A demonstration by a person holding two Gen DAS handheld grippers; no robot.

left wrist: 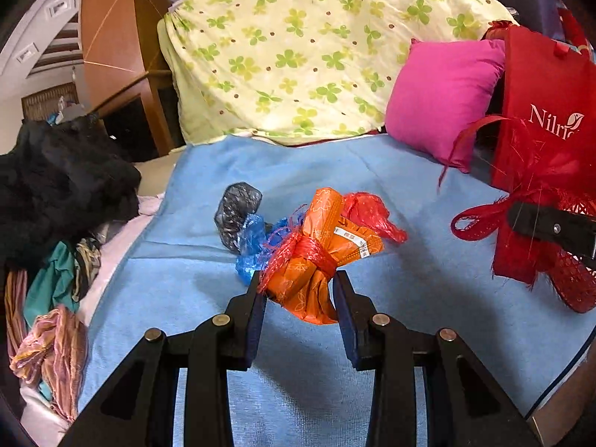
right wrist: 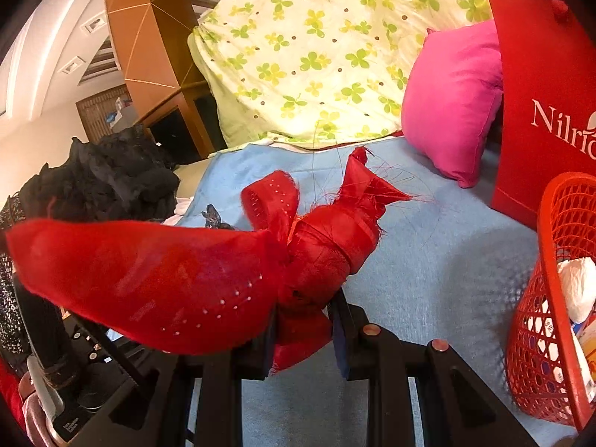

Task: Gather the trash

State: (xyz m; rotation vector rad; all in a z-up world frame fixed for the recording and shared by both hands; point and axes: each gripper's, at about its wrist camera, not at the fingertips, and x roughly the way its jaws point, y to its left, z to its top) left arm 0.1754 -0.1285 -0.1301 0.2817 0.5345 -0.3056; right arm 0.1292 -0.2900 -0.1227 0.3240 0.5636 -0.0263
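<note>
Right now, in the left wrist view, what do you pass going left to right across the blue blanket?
Black clothes pile → gray crumpled bag → blue plastic bag → orange wrapper bundle, between the left gripper fingers → pink pillow → red Nilric bag.

A blue blanket [left wrist: 409, 193] covers the bed. At its far end a clover-print quilt [left wrist: 298, 56] is heaped, with a magenta pillow [left wrist: 443, 93] beside it. Black clothing [left wrist: 63, 182] lies piled at the left.
</note>
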